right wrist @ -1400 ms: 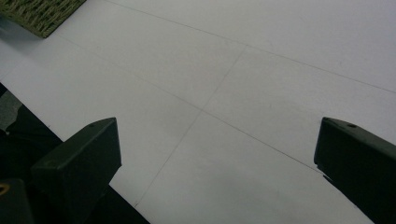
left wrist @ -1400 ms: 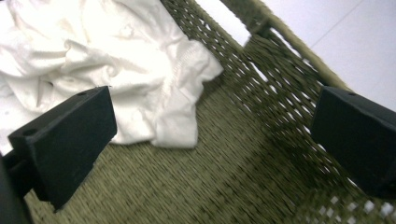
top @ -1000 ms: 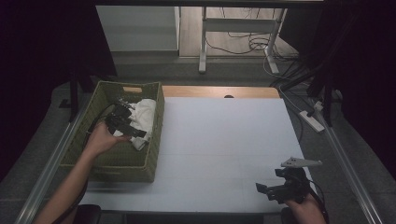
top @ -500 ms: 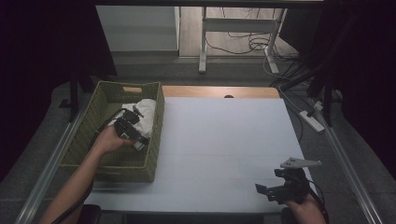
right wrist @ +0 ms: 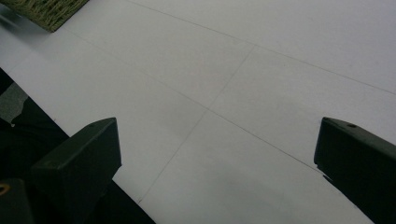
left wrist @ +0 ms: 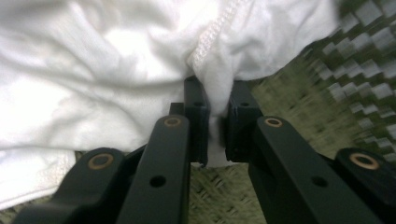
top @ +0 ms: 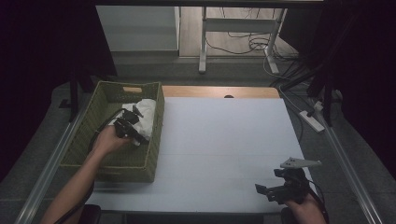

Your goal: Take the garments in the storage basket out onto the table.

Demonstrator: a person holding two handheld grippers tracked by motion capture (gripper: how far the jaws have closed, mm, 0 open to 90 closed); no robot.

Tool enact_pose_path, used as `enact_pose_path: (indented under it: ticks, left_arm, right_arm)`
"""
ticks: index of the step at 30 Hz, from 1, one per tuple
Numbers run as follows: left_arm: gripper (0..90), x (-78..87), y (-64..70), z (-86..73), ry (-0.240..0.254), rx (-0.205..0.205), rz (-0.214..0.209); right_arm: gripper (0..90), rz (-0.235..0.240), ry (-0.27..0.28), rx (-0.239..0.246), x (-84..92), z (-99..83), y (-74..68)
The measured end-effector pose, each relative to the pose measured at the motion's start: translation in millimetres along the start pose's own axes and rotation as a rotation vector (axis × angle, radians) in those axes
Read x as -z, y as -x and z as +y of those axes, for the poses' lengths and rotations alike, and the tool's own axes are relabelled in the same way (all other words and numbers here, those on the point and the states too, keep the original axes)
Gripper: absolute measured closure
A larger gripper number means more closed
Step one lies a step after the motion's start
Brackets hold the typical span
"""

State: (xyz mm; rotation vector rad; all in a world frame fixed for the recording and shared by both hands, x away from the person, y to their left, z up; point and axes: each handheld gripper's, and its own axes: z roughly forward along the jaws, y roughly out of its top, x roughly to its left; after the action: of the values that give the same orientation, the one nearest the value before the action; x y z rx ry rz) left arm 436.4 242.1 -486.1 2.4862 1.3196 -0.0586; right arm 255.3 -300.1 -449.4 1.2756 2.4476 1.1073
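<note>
Woven green basket (top: 140, 163): stands at the table's left edge and holds one crumpled white cloth (top: 147, 116), bunched toward its right wall.

Left gripper (top: 135, 122): inside the basket, jaws just closed on a stitched fold of the cloth; in the left gripper view the fabric (left wrist: 140, 70) is pinched tight between the pads.

Right gripper (top: 268, 192): low over the white table (top: 224, 140) near its front right corner, well apart from the basket, jaws spread wide with nothing between them.

Hard to make out: the basket floor under the cloth; the dark room surroundings.
</note>
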Motion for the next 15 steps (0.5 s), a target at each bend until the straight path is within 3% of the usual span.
enact_pose_path:
  ticks: [2,4,9,15]
  left_arm:
    - [81.2,10.1,-2.4,-1.5,0.060,0.031,-0.033]
    - [81.3,23.3,-4.5,-5.1,0.153,0.052,-0.077]
    - [81.2,36.7,-5.3,-6.2,0.225,0.053,-0.138]
    - [81.2,69.0,1.6,-0.8,0.343,0.024,-0.119]
  right_arm:
    - [0.7,-0.002,0.001,-0.002,-0.3,0.1,-0.1]
    - [0.7,-0.002,-0.001,-0.001,-0.5,0.2,-0.3]
    - [0.7,-0.006,-0.005,-0.001,-0.8,0.4,-0.6]
    - [0.7,-0.004,-0.004,-0.002,-0.9,0.4,-0.3]
